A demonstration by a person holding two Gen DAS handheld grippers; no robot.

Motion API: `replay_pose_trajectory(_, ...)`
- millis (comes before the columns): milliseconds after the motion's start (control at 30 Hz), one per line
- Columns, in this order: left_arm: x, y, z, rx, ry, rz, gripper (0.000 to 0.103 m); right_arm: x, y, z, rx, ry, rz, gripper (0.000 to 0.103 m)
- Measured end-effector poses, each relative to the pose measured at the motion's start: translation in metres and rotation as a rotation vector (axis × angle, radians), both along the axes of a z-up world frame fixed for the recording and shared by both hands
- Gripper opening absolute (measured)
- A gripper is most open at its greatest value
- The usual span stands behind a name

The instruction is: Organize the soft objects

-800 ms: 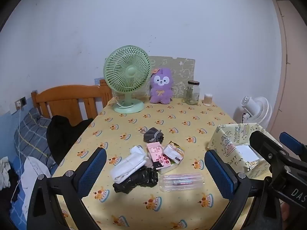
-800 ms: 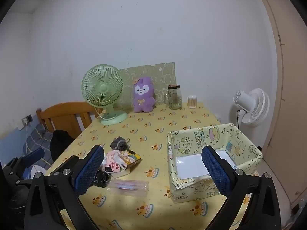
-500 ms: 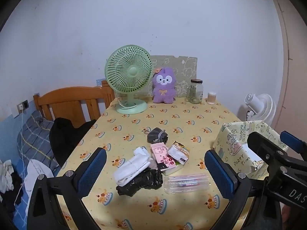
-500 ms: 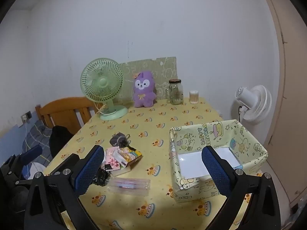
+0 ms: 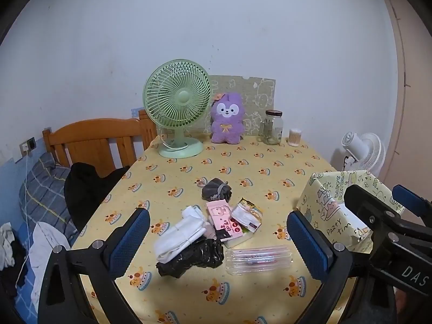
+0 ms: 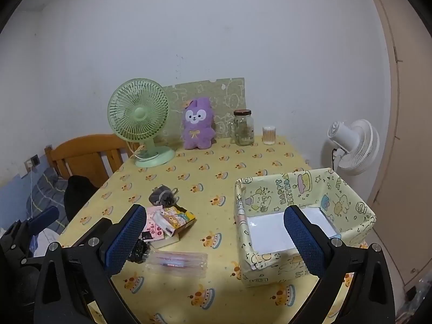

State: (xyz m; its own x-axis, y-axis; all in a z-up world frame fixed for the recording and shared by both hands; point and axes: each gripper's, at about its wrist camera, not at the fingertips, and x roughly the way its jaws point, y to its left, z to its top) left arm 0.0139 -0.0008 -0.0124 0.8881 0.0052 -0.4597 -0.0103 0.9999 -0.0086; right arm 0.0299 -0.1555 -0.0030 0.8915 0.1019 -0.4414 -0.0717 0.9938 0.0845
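Both grippers were black plastic w/ angular, triangulated frames. Left gripper (image 5: 217, 240): two fingers w/ blue mesh-textured pads (image 5: 129, 239), silver round screws at the knuckles. Right gripper (image 6: 214, 240): same build, blue textured pads (image 6: 303, 240), silver screws. In the left view, its side showed white lettering "DAS" & blue-tipped parts.
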Motion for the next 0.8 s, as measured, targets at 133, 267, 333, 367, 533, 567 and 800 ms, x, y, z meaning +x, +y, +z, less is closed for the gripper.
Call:
replay_pose_trajectory(133,0.0001,0.0005,0.0018,-0.006,-0.004,-0.006,0.102,0.0,-0.0014,0.0003,0.006,-0.013,0.001,0.103)
replay_pose_trajectory(267,-0.0009,0.0,0.0033,-0.005,-0.008,-0.011,0.101,-0.0012,-0.0018,0.0008,0.006,-0.018,-0.001,0.103)
replay_pose_trajectory(333,-0.0008,-0.0004,0.004,-0.004,-0.008,-0.013,0.101,-0.0017,-0.0019,0.0009,0.007,-0.017,-0.002,0.103)
replay_pose_trajectory(367,-0.001,-0.0009,0.0042,-0.003,-0.008,-0.013,0.101,-0.0019,-0.0021,0.0011,0.006,-0.016,-0.003,0.103)
replay_pose_trajectory(533,-0.0013,-0.0008,0.0061,-0.011,-0.008,-0.014,0.101,-0.004,-0.0023,0.0029,0.006,-0.021,-0.004,0.103)
replay_pose_trajectory(567,-0.002,-0.0007,0.0063,-0.012,-0.009,-0.015,0.101,-0.0051,-0.0022,0.0032,0.007,-0.024,-0.006,0.103)
replay_pose_trajectory(800,-0.0041,-0.0011,0.0077,-0.009,-0.015,-0.012,0.101,-0.0066,-0.0027,0.005,0.009,-0.022,-0.007,0.103)
